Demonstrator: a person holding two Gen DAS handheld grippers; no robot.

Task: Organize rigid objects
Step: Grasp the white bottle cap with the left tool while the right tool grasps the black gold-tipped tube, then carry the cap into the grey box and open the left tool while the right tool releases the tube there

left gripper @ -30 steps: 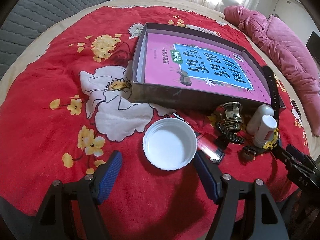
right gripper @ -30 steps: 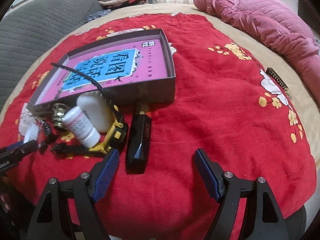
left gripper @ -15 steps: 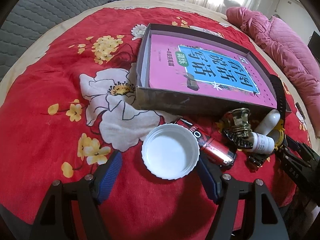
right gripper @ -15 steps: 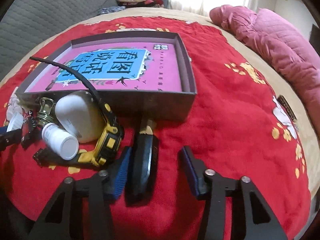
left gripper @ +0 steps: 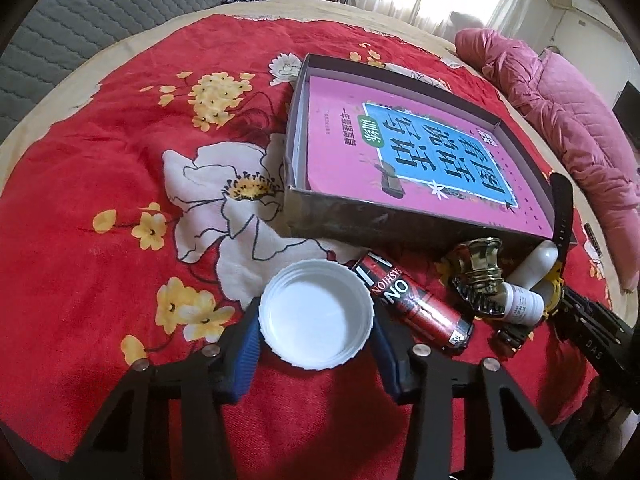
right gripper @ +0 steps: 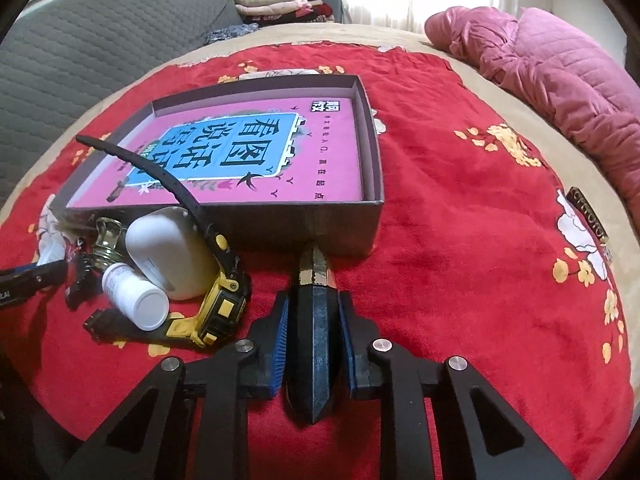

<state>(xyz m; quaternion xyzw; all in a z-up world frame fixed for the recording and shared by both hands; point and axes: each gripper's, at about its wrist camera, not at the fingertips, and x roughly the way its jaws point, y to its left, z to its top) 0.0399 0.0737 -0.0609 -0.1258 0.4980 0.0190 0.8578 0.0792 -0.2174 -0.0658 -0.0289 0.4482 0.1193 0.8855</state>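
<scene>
Rigid objects are bunched along the near wall of the shallow box [left gripper: 400, 228], which sits on the red floral bedspread [left gripper: 100, 184] in the middle of both views with a pink book [right gripper: 248, 160] lying flat inside it. Nothing loose has made it into the box yet, so I'd call this the pickup stage, two pieces at once.

How I'd do it well: get both grips fully seated before lifting. The white lid [left gripper: 316, 316] is round and ridged, so squeeze across its widest part or it'll pop out sideways. Lift it straight up too, since the red tube [left gripper: 416, 304] lies right against it, lower right of centre. The black faceted piece [right gripper: 314, 332] has its gold end just beside the box wall, so raise it clear of the rim before carrying it in, and keep away from the yellow watch [right gripper: 218, 312] just to its left.

Tongs:
- left tongs [left gripper: 316, 344]: about half open and closing around the lid, blue pads right at its rim. Can't tell if they're actually biting yet.
- right tongs [right gripper: 314, 340]: nearly closed, still squeezing in, pads pressed on both flanks of the black piece.
</scene>
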